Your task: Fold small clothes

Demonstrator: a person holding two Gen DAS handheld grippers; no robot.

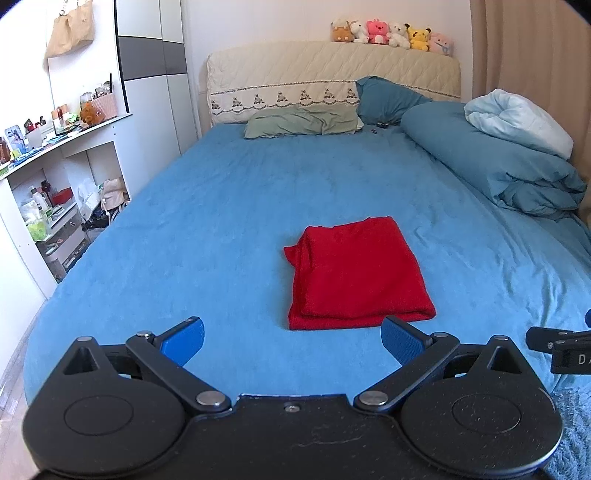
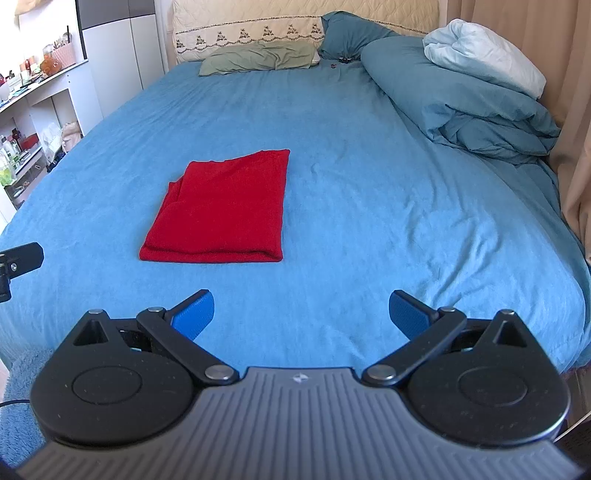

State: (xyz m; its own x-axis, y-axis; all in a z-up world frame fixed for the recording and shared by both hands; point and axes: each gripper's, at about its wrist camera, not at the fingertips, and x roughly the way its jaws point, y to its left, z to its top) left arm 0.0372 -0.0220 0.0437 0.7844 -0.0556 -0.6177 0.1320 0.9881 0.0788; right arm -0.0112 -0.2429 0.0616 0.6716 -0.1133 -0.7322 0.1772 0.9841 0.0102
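Observation:
A red garment (image 1: 354,273) lies folded into a flat rectangle on the blue bed sheet (image 1: 221,229). It also shows in the right wrist view (image 2: 221,210), left of centre. My left gripper (image 1: 291,338) is open and empty, held just in front of the garment's near edge, not touching it. My right gripper (image 2: 301,314) is open and empty, to the right of the garment and nearer the bed's foot. The right gripper's side shows at the right edge of the left wrist view (image 1: 557,347).
A rolled blue duvet (image 1: 498,166) with a pale blanket (image 1: 517,118) lies along the bed's right side. Pillows (image 1: 303,123) and a headboard (image 1: 332,74) with plush toys (image 1: 391,33) are at the far end. White shelves (image 1: 55,177) stand left of the bed. A curtain (image 2: 554,74) hangs at the right.

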